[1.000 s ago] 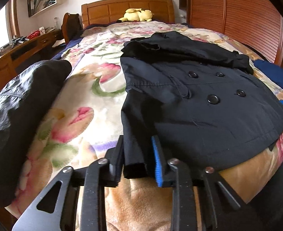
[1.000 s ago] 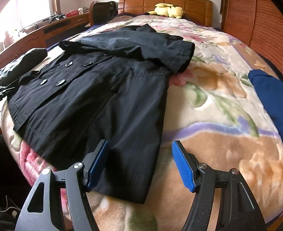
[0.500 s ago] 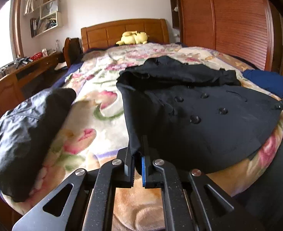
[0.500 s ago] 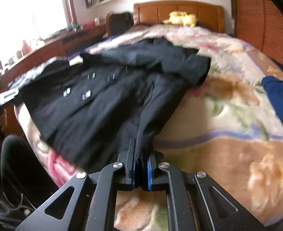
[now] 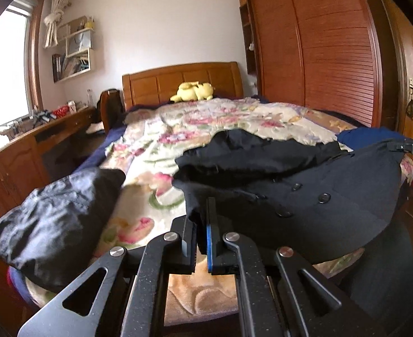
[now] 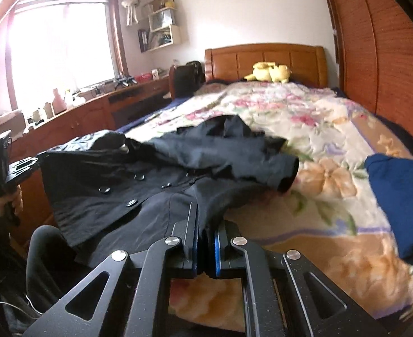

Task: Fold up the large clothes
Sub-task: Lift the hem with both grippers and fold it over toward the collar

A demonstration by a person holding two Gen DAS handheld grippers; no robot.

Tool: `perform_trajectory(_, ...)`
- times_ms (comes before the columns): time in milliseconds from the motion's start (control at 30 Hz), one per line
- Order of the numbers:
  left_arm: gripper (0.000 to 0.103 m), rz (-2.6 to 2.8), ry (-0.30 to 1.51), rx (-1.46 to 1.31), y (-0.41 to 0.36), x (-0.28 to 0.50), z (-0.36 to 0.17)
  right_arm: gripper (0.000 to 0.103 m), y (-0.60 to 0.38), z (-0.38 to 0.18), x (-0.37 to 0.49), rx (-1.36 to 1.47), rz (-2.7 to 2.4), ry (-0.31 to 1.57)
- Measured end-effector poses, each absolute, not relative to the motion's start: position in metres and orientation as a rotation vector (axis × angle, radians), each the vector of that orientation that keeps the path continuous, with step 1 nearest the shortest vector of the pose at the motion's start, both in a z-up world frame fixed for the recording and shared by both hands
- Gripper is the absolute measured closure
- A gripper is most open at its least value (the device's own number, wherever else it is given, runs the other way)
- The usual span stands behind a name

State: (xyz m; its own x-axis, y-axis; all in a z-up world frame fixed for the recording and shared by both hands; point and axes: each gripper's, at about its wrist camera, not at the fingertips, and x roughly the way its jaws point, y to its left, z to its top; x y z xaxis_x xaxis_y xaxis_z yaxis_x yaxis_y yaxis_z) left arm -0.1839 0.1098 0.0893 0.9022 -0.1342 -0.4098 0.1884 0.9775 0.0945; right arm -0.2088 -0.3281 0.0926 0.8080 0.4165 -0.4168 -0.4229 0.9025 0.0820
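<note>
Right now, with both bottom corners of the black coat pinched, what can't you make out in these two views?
- Black coat hem, left wrist view: hidden behind the left gripper fingers.
- Coat's underside, both views: covered by its own fabric.
- Blue garment, right wrist view: cut off by the frame edge.
- Shelf contents: too small.
- Floral blanket nearby: motion-blurred.

Black coat hem hidden between both gripper pads. Blue garment cut by frame edge. Shelf items too small.
</note>
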Motion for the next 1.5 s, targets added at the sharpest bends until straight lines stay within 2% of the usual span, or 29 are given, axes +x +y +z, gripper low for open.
perform_trajectory(167, 0.098, -0.155, 0.39, 0.13, 0.112, -0.175, 0.097, 0.095, -0.326, 0.098, -0.209, -0.063, 0.407, 0.41)
perform_trajectory(533, 0.098, -0.126, 0.426, 0.122, 0.111, -0.121, 0.077, 0.095, -0.301, 0.091, -0.168, -0.079, 0.378, 0.432)
perform_trajectory(933, 0.098, -0.125, 0.418, 0.127, 0.111, -0.021, 0.085, 0.095, -0.292, 0.093, -0.065, -0.066, 0.355, 0.421)
perform_trajectory(1200, 0.098, -0.098, 0.409, 0.129, 0.114, 0.061, 0.095, 0.095, -0.284, 0.121, 0.029, -0.008, 0.291, 0.347)
perform_trajectory(1500, 0.098, -0.059, 0.45, 0.163, 0.114, 0.139, 0.092, 0.095, -0.267, 0.11, 0.124, -0.026, 0.195, 0.413)
